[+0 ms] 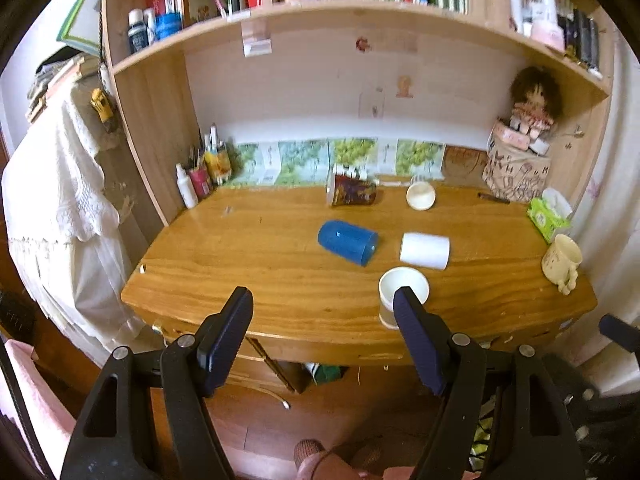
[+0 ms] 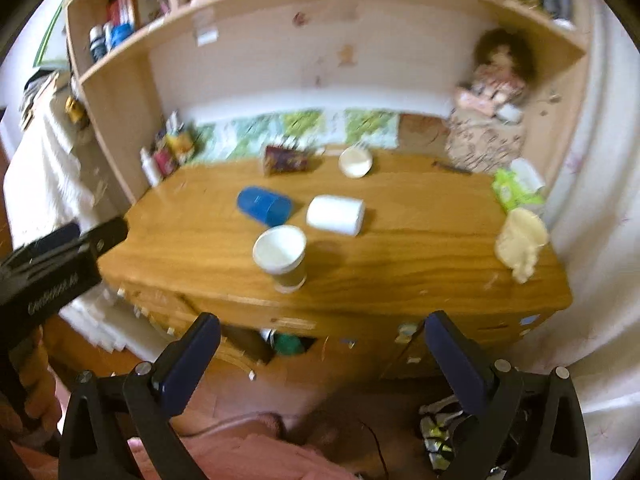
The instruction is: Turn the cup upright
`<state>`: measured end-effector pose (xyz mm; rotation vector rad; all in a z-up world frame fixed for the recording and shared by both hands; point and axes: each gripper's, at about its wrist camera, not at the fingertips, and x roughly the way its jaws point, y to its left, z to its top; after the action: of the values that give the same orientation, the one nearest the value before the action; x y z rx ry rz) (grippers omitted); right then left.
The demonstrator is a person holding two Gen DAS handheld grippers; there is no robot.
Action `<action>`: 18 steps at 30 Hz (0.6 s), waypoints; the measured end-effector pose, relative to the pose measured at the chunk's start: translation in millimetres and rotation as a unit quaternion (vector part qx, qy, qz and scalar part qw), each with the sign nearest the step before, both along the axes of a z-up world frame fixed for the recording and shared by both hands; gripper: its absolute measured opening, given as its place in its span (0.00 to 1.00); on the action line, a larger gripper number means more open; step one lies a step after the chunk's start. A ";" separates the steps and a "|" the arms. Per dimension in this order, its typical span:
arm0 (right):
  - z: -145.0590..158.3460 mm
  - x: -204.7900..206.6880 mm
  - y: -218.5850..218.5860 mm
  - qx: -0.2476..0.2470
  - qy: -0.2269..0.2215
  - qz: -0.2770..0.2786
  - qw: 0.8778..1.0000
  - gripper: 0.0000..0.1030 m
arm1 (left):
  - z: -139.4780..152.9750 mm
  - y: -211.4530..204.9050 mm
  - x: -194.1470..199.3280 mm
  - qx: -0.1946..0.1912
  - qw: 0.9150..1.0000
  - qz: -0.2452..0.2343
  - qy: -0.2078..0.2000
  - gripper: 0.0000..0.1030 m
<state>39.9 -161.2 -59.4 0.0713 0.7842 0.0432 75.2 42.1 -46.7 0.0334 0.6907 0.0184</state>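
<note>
Both grippers hang spread and empty in front of the desk (image 1: 280, 280), holding nothing.

The left gripper (image 1: 324, 300) points level at the desk's front edge, its 2 jaws wide apart; the right gripper (image 2: 322, 328) sits lower and further back, jaws equally wide. 6 cups show: 1 paper cup (image 1: 402, 290) upright near the front edge, 1 blue cup (image 1: 347, 242) and 1 white cup (image 1: 425, 250) on their sides mid-desk, 1 patterned cup (image 1: 352, 191) and 1 cream cup (image 1: 421, 195) tipped over at the back, 1 mug (image 1: 561, 258) upright at the right edge.
</note>
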 end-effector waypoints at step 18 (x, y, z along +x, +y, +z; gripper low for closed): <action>39.1 -13.9 -14.8 -0.008 -0.114 0.005 0.993 1.00 | 52.1 -19.8 -31.7 0.014 0.989 -0.002 -0.150 1.00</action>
<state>26.0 -176.0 -20.3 0.0468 0.5573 0.0541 43.5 22.2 5.3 0.0575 0.3892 0.0278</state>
